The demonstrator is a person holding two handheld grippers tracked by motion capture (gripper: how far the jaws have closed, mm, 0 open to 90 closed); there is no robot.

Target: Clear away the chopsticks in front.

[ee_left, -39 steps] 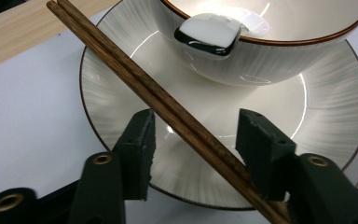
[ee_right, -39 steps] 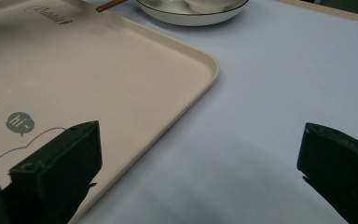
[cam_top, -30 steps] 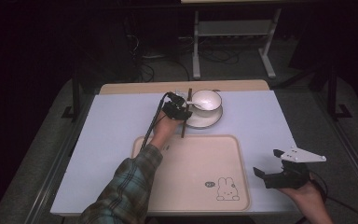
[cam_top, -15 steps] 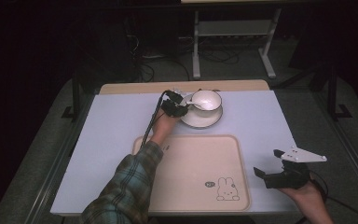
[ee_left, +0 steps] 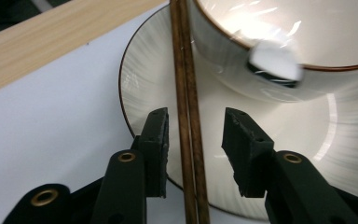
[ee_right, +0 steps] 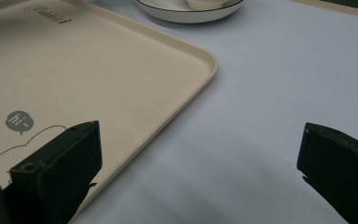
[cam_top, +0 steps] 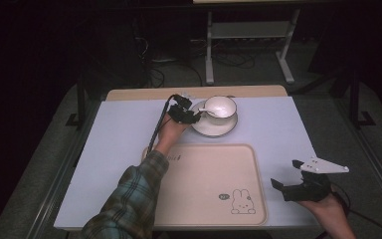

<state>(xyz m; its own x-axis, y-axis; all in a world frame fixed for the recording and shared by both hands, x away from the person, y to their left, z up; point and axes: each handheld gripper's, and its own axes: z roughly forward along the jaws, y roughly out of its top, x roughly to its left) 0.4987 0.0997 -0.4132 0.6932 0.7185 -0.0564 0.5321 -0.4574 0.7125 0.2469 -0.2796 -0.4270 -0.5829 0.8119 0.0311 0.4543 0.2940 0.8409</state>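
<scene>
A: Left claw (ee_left: pixel 193 140): its jaws straddle the pair of brown chopsticks (ee_left: pixel 186 93), and a gap shows on both sides, so the pads do not press on them. The jaws have just been opening.

B: Position of the chopsticks?

A: They lie across the rim of the white saucer (ee_left: pixel 140 84), just beside the white bowl (ee_left: pixel 307 42) standing on it. In the high view the saucer (cam_top: pixel 214 127) sits at the far side of the worktop (cam_top: pixel 119 149), beyond the beige tray (cam_top: pixel 204 184).

B: Right claw?

A: Right claw (ee_right: pixel 200 172): jaws spread wide, nothing between them. It hovers over the worktop at the tray's near right corner, well apart from the saucer.
</scene>
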